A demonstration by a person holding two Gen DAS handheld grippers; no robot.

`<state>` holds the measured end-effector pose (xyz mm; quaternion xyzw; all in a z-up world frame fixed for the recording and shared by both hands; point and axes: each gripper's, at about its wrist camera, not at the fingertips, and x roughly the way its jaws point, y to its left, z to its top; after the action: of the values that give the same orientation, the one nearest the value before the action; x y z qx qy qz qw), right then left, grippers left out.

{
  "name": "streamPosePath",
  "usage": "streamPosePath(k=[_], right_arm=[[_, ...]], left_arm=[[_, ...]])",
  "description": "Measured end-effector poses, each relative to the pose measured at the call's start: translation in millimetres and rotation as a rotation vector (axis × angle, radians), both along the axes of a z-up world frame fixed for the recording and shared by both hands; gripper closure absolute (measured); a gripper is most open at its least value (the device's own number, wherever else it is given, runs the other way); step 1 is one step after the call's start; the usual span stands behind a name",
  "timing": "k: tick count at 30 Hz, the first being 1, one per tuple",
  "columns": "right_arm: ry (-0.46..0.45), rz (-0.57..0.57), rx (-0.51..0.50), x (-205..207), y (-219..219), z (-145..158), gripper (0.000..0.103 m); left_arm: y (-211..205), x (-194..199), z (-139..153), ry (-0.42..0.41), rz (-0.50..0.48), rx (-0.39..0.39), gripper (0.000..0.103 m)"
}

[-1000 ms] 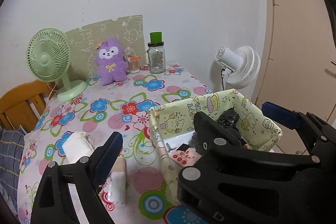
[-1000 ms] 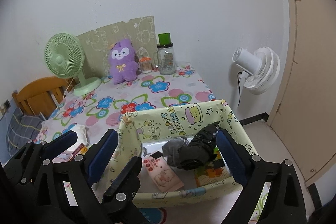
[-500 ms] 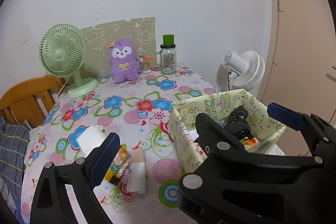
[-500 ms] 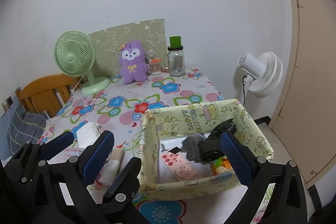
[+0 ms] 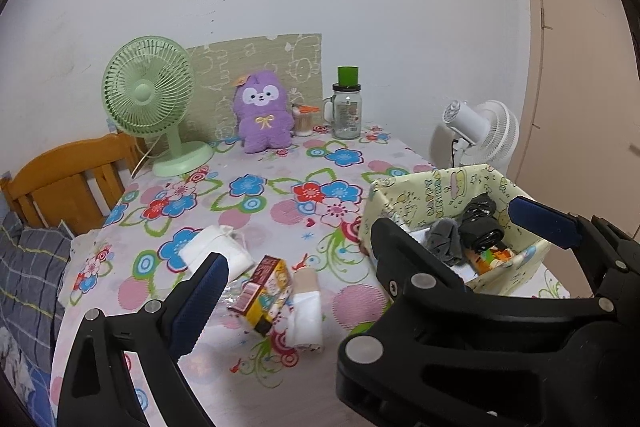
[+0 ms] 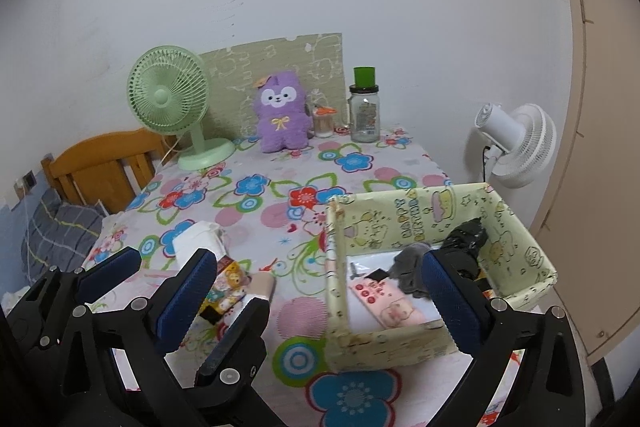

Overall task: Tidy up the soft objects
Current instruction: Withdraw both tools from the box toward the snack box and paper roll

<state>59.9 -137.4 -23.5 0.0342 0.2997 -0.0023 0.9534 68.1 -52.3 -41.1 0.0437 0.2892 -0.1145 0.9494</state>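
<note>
A yellow-green patterned box (image 5: 424, 187) (image 6: 416, 211) stands at the table's right edge. It holds a grey sock (image 5: 444, 239) (image 6: 412, 263) and a black crumpled bundle (image 5: 480, 223) (image 6: 464, 235). Left of the box lie a white folded cloth (image 5: 212, 247) (image 6: 196, 239) and a beige-and-white roll (image 5: 306, 303) (image 6: 262, 285). A purple plush (image 5: 264, 119) (image 6: 282, 115) sits at the back. My left gripper (image 5: 372, 261) and my right gripper (image 6: 318, 303) hover side by side over the near edge. Both are open and empty.
A small colourful carton (image 5: 264, 291) lies beside the roll. A green fan (image 5: 148, 95), a glass jar with a green lid (image 5: 347, 111) and a patterned board stand at the back. A white fan (image 5: 484, 131) is right of the table, a wooden chair (image 5: 68, 179) left.
Both grippers have drawn back from the box toward the near edge. The right fingers no longer straddle the dark bundle, and the cloth, carton and roll have come into view.
</note>
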Motion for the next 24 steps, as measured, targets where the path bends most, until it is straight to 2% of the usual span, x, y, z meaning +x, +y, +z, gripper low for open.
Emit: streamPosePath(k=[24], right_arm=[[0.037,0.068,-0.006,5,53,-19,0.002]], left_arm=[[51,1,-20,0.033,0.041,-0.014,0.008]])
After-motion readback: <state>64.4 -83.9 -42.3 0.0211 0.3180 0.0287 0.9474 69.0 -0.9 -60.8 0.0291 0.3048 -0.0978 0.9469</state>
